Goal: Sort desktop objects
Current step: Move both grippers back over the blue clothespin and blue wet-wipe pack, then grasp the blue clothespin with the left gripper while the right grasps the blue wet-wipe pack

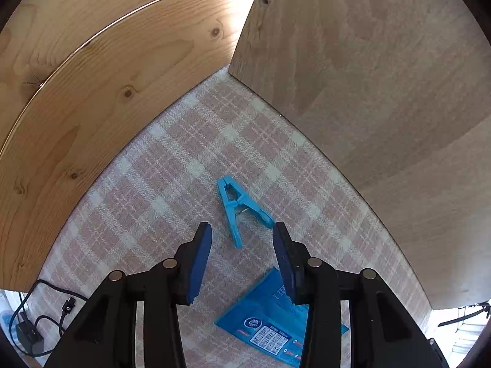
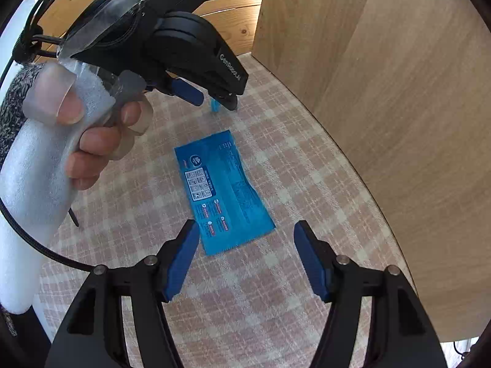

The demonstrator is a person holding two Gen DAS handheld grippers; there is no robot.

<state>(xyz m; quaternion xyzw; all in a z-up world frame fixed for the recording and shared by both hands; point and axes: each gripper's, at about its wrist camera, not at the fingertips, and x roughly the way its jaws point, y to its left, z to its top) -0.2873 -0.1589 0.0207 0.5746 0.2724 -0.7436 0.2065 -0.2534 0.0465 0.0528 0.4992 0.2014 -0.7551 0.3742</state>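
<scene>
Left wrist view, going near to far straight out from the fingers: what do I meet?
Blue packet → blue clip → bare checked cloth → corner where the pine board meets the pale panel.

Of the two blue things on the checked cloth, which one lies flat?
The blue printed plastic packet lies flat; the blue plastic clothes peg is a raised, A-shaped clip.
</scene>
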